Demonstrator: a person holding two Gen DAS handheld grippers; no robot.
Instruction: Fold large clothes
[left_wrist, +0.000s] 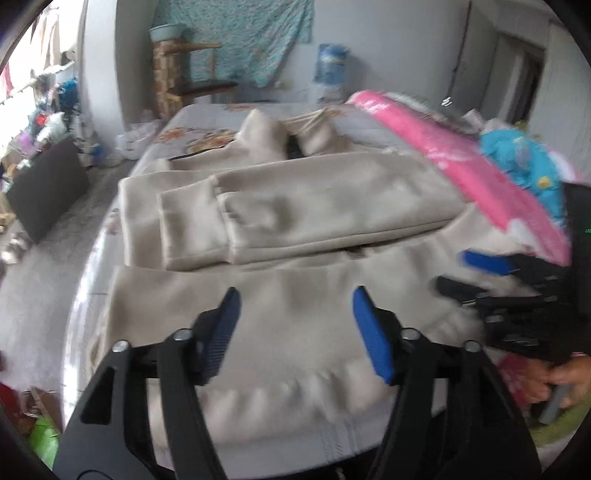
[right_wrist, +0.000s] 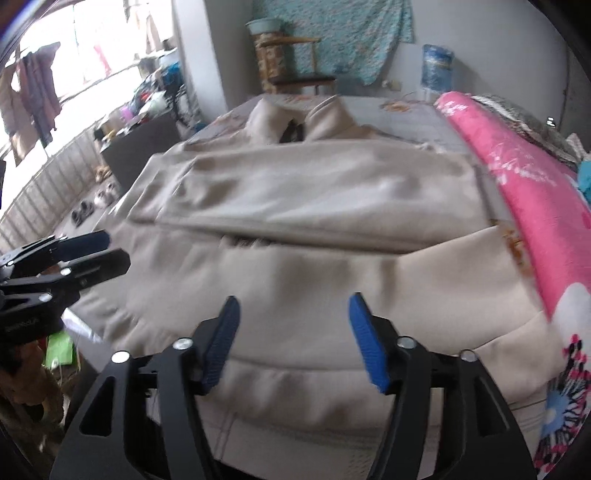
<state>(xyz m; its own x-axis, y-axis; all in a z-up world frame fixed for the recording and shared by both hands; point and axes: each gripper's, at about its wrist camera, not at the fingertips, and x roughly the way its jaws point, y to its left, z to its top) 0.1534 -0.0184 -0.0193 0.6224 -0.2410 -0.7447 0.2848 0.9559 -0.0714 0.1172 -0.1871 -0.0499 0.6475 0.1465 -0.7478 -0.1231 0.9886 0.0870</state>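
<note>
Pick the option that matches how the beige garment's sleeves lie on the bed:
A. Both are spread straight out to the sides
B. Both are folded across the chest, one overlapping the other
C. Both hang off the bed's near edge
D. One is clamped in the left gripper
B: the sleeves lie folded across the body of the beige garment, overlapping, while the left gripper and right gripper stand open over the hem, holding nothing.

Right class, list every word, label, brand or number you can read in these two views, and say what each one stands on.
None can be read.
Left gripper: pale lettering on its black body in the right wrist view, too blurred to read.
Pink blanket: flower print only, no words.
Beige jacket: no readable label.
</note>
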